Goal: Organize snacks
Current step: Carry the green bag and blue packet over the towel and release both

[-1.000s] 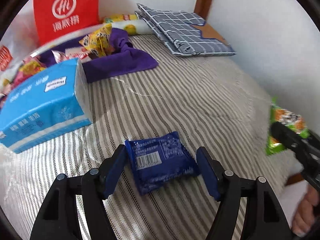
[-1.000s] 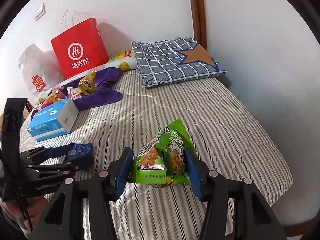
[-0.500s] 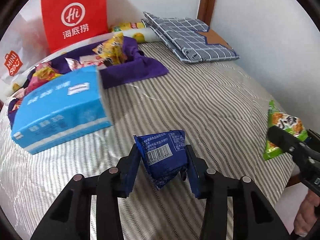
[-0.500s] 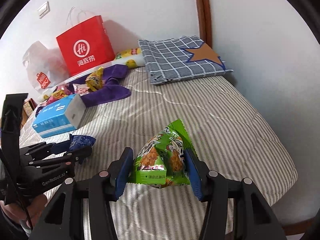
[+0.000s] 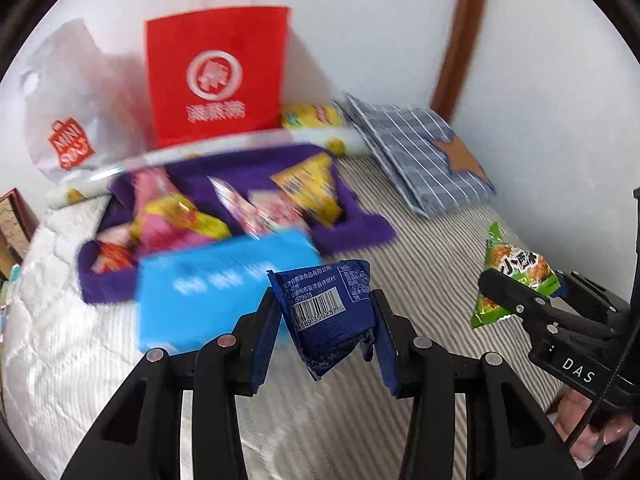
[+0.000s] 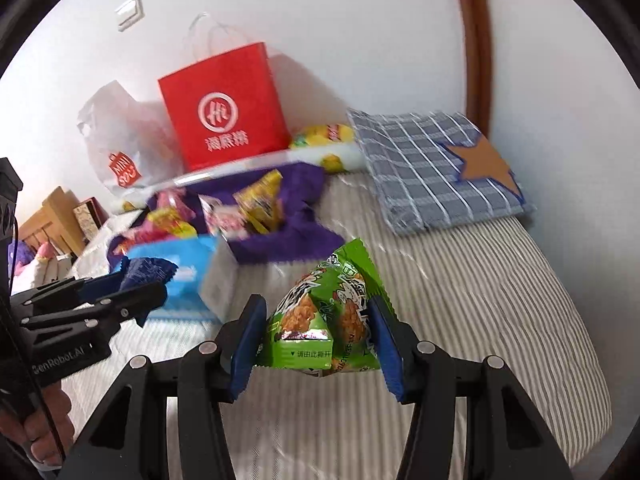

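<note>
1. Snacks sit in two places: one packet in each gripper near the bottom of both frames, and a loose heap on a purple cloth (image 5: 356,232) at the middle left.
2. In the left wrist view, the blue packet (image 5: 328,312) is dark and crinkled, with white print and a barcode facing the camera. Its lower corner hangs down past the pads.
3. The left gripper (image 5: 326,340) is clamped on that blue packet at the lower centre of the frame, its blue pads pressing both sides and the packet lifted clear of the striped bed cover (image 5: 420,264).
4. In the right wrist view, the green packet (image 6: 324,320) is puffed into a pyramid shape, with pictures of fried pieces and a printed tear strip along its bottom edge.
5. The right gripper (image 6: 320,344) pinches the green packet at the lower centre, jaws partly apart with the pads against its two sides, and it hangs above the cover.
6. The heap on the cloth holds yellow, pink and red packets (image 6: 256,200), blurred.
7. A light blue tissue box (image 5: 224,288) lies just in front of the cloth.
8. A red paper bag (image 6: 224,108) and a white plastic bag (image 6: 116,140) stand against the wall at the upper left.
9. A checked pillow (image 6: 424,164) with a star lies at the upper right.
</note>
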Demonstrator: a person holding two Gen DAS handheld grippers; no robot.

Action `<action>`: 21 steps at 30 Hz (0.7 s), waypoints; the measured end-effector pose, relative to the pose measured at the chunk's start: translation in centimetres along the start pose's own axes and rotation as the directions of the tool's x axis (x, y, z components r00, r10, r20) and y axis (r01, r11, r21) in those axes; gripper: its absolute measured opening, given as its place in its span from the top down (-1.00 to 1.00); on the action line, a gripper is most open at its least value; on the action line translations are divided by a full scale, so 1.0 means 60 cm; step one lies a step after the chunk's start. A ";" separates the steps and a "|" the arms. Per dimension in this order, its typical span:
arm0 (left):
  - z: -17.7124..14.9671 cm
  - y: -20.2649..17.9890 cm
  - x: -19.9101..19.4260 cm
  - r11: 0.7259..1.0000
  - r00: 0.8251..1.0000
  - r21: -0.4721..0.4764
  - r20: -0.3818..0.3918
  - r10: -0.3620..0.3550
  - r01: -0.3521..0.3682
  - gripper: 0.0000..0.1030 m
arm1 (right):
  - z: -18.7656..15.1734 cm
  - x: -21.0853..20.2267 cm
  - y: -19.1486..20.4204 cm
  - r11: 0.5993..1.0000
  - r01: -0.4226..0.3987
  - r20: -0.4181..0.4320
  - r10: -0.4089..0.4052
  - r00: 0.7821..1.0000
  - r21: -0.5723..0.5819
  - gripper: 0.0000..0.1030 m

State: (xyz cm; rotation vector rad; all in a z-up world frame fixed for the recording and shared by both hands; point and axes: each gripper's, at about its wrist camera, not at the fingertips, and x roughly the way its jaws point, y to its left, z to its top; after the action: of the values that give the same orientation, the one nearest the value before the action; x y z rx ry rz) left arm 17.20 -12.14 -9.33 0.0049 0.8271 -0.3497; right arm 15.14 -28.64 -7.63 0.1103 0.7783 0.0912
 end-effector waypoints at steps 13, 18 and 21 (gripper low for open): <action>0.109 0.185 0.017 0.987 0.991 -0.105 0.049 0.125 -0.119 0.14 | 0.151 0.112 0.119 0.992 -0.094 0.036 0.098 0.995 -0.086 0.03; 0.138 0.225 0.044 0.983 0.990 -0.133 0.038 0.136 -0.130 0.14 | 0.181 0.167 0.145 0.989 -0.103 0.017 0.106 0.994 -0.105 0.03; 0.153 0.240 0.066 0.982 0.990 -0.138 0.029 0.137 -0.132 0.14 | 0.188 0.196 0.154 0.989 -0.101 0.006 0.102 0.995 -0.111 0.03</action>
State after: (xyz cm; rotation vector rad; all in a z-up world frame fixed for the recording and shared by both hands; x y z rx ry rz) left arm 30.66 -1.05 -7.82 -0.0724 0.8065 -0.1653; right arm 31.05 -18.81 -6.58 0.0454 0.7548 0.2299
